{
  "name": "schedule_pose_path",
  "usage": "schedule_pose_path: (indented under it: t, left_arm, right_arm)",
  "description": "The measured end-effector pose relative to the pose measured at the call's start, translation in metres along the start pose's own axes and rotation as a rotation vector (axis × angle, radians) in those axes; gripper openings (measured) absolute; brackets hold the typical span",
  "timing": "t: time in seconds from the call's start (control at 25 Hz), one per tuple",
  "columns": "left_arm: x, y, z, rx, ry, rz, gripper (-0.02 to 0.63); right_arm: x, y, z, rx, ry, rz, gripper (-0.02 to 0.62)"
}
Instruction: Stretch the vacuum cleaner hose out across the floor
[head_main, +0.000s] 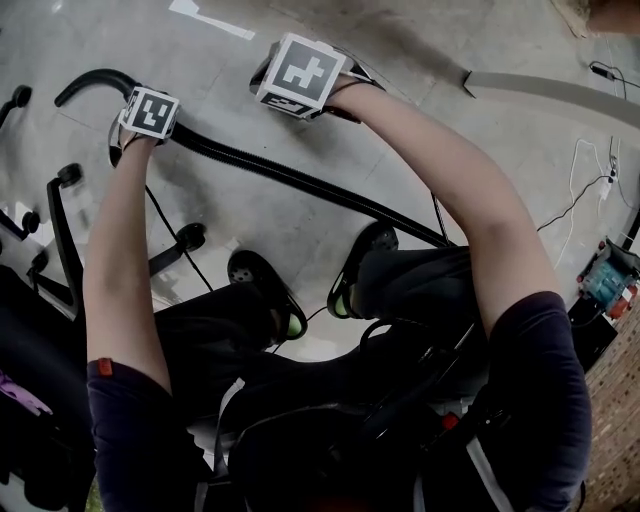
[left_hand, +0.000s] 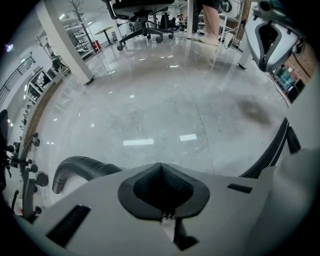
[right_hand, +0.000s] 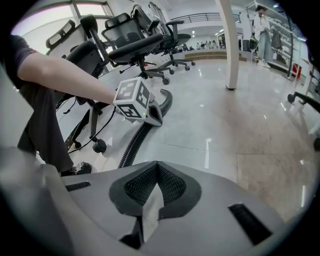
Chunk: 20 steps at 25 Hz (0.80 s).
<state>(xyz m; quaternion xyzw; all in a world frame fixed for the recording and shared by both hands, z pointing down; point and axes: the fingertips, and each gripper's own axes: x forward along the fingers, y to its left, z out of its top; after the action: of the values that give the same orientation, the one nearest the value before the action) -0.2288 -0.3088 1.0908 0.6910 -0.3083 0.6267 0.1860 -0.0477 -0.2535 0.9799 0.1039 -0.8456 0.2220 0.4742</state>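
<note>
Hose (head_main: 262, 170) position is read from the head view: it is laid on the floor in a diagonal line from its curved rigid end (left_hand: 80, 166), past the left gripper (left_hand: 161, 165), to a point beside the person's shoes (head_main: 365, 255). Jaws of the left gripper are seen pressed together with nothing between them. The hose is seen just beyond their tips, and contact cannot be confirmed. Jaws of the right gripper (right_hand: 156, 163) are likewise closed on nothing, and this gripper is held well apart from the hose. No grip is therefore established. If the hose is merely pushed with closed tips, it is likely to roll aside or curl out of line. Snagging on the chair castor (head_main: 190, 237), or trapping under a shoe, is also to be expected if the near section is dragged.
</note>
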Motion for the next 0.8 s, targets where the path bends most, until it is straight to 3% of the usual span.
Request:
schedule_pose_path:
  t: [0.16, 0.36, 0.44, 0.52, 0.68, 0.8]
  left_arm:
    - [-0.001, -0.003, 0.003, -0.01, -0.019, -0.002, 0.006]
    - [-0.011, -0.004, 0.018, -0.02, -0.106, 0.026, 0.006]
    - [-0.02, -0.004, 0.024, -0.056, -0.161, 0.029, 0.028]
    - [-0.029, -0.01, 0.035, -0.098, -0.229, 0.005, 0.113]
    - [-0.068, -0.022, 0.072, -0.204, -0.398, -0.027, 0.129]
    - [-0.099, -0.049, 0.082, -0.221, -0.451, -0.068, 0.129]
  right_arm:
    - [0.001, 0.004, 0.004, 0.018, -0.01, 0.014, 0.005]
    - [-0.005, -0.013, 0.01, 0.059, -0.038, 0.005, 0.005]
    - [-0.01, -0.021, 0.016, 0.07, -0.049, -0.013, 0.005]
    - [-0.019, -0.026, 0.02, 0.085, -0.064, -0.026, 0.005]
    - [-0.052, -0.027, 0.018, 0.1, -0.073, -0.056, 0.005]
    - [-0.081, -0.024, 0.011, 0.122, -0.064, -0.096, 0.005]
